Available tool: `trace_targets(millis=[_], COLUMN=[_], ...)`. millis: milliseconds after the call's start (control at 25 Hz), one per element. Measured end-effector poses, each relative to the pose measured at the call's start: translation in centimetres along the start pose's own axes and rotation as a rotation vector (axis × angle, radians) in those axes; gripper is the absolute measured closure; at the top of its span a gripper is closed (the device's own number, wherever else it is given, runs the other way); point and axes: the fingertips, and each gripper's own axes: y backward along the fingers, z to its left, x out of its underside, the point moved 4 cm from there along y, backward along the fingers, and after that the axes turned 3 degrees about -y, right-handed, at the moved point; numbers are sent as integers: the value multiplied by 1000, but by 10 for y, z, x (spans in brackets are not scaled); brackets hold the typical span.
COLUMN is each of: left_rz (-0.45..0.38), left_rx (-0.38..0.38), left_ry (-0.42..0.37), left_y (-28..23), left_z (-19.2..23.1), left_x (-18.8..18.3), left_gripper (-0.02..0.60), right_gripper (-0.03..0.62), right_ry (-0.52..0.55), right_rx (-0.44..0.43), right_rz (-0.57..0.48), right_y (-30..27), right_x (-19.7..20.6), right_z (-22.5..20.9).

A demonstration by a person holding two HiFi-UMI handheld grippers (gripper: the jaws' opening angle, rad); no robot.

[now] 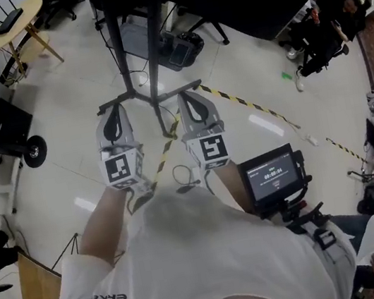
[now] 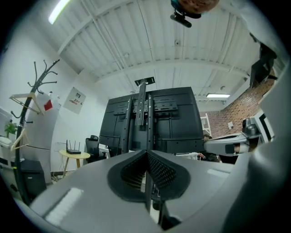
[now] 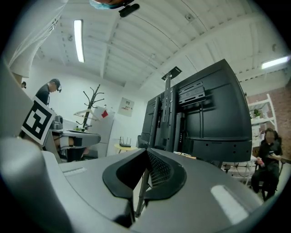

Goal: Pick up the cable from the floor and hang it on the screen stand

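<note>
- Head view: the left gripper [image 1: 117, 107] and the right gripper [image 1: 189, 95] are held side by side above the pale tiled floor [image 1: 77, 93], both pointed at the base of the black screen stand [image 1: 150, 94].
- A thin grey cable [image 1: 189, 188] is seen looping below and between them, near a strip of yellow-and-black tape [image 1: 251, 106].
- Right gripper view: the jaws are closed on the cable [image 3: 140, 193], which hangs beneath the pads.
- Left gripper view: the jaws are likewise pressed together, a dark strand of the cable [image 2: 148, 195] pinched between them.
</note>
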Motion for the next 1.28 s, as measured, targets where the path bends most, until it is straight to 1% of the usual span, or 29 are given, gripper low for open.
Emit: trace_targets(millis=[200, 360, 440, 560, 760, 960, 1080, 1160, 1280], left_rz=[15, 31, 40, 64, 49, 67, 99, 138, 182], left_rx=[70, 95, 102, 101, 97, 76, 68, 59, 52], left_ry=[8, 10, 8, 27, 18, 9, -4, -4, -10], left_y=[-44, -93, -103, -102, -104, -100, -119, -141, -161], left_z=[57, 88, 90, 92, 92, 86, 81, 81, 82], left_x=[9, 32, 38, 43, 36, 51, 79, 110, 158], left_gripper=[580, 580, 580, 580, 580, 580, 580, 580, 580], right_gripper=[580, 580, 580, 580, 580, 580, 580, 580, 581], right_ry=[25, 19, 18, 19, 19, 20, 15, 0, -11], right_rx=[90, 131, 137, 136, 126, 113, 104, 101, 98], right_rz=[22, 70, 75, 70, 72, 89, 119, 147, 178], right_y=[-51, -101, -111, -113, -115, -105, -117, -135, -151], right_x=[-1, 21, 25, 21, 24, 39, 61, 88, 132], right_z=[15, 6, 2, 4, 5, -2, -21, -37, -52])
